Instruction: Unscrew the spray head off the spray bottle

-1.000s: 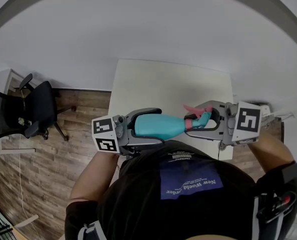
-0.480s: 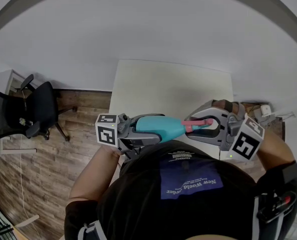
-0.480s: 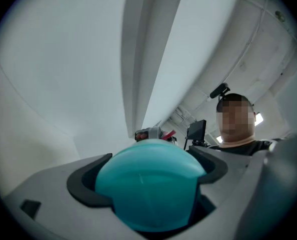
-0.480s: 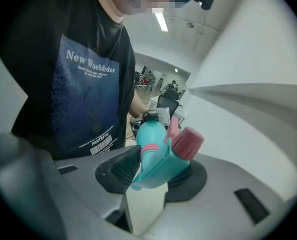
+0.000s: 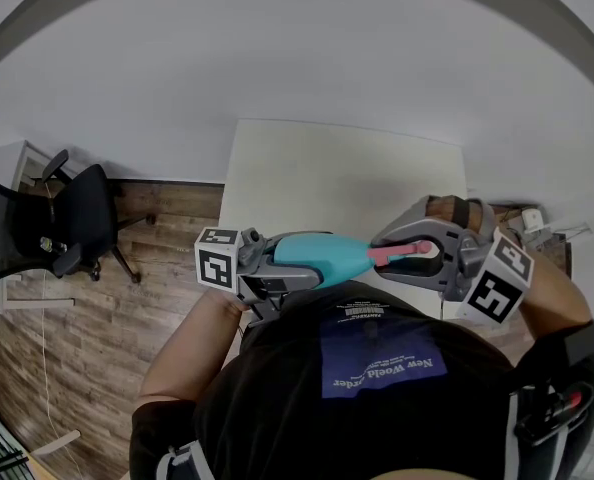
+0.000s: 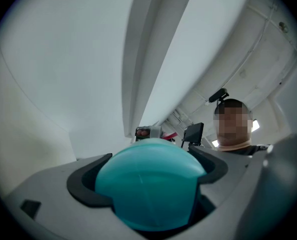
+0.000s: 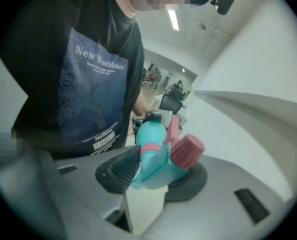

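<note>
I hold a teal spray bottle (image 5: 315,255) lying level in the air, close to my chest and over the near edge of the white table (image 5: 337,173). My left gripper (image 5: 277,268) is shut on the bottle's rounded body (image 6: 147,186). My right gripper (image 5: 407,255) is shut on the teal spray head (image 7: 156,166) with its pink nozzle cap (image 7: 187,151) and pink trigger (image 7: 174,130). In the right gripper view the black pads (image 7: 119,170) press on both sides of the head, and a pink collar (image 7: 149,148) shows at the bottle's neck.
A black office chair (image 5: 47,223) stands on the wooden floor (image 5: 127,298) to the left. A white wall runs behind the table. Small things lie on the floor at the table's right end (image 5: 527,220).
My right gripper has rolled around the spray head, so its marker cube swung from beside the head down towards me. The left gripper shifted slightly right while it kept the bottle.
</note>
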### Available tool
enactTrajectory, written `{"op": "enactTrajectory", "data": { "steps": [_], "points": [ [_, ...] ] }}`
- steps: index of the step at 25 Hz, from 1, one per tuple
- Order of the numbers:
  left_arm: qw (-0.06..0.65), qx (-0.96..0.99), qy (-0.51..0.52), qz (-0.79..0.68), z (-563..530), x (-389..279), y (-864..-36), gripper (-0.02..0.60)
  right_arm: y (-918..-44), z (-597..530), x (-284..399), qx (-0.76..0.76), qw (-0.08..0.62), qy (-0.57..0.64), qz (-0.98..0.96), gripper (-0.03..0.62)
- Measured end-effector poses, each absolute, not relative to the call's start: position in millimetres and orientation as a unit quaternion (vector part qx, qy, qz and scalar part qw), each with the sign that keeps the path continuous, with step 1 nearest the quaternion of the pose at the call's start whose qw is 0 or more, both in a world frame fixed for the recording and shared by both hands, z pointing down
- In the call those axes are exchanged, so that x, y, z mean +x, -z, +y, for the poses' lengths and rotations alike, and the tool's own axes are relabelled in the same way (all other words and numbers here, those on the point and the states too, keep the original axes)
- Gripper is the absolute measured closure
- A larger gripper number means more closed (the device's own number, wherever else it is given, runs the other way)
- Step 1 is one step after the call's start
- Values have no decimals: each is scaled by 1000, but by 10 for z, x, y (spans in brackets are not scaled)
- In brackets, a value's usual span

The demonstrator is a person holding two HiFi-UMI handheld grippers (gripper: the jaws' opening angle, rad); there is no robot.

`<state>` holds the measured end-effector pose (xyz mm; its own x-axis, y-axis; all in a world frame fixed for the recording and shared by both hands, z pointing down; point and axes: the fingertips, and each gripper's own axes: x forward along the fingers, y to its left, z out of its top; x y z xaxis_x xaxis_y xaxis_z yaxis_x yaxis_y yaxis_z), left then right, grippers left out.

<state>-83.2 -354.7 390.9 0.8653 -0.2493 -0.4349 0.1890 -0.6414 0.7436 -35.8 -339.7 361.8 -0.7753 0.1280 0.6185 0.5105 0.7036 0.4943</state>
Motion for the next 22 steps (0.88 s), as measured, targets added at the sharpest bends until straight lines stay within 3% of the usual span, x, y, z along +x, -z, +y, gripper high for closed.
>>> {"op": "enactTrajectory", "data": {
  "steps": [22],
  "points": [
    [429,853,293,-58,-3682,-1343,-4121,91,-3633,-3714,-455,-145,279,263,-912,461]
  ]
}}
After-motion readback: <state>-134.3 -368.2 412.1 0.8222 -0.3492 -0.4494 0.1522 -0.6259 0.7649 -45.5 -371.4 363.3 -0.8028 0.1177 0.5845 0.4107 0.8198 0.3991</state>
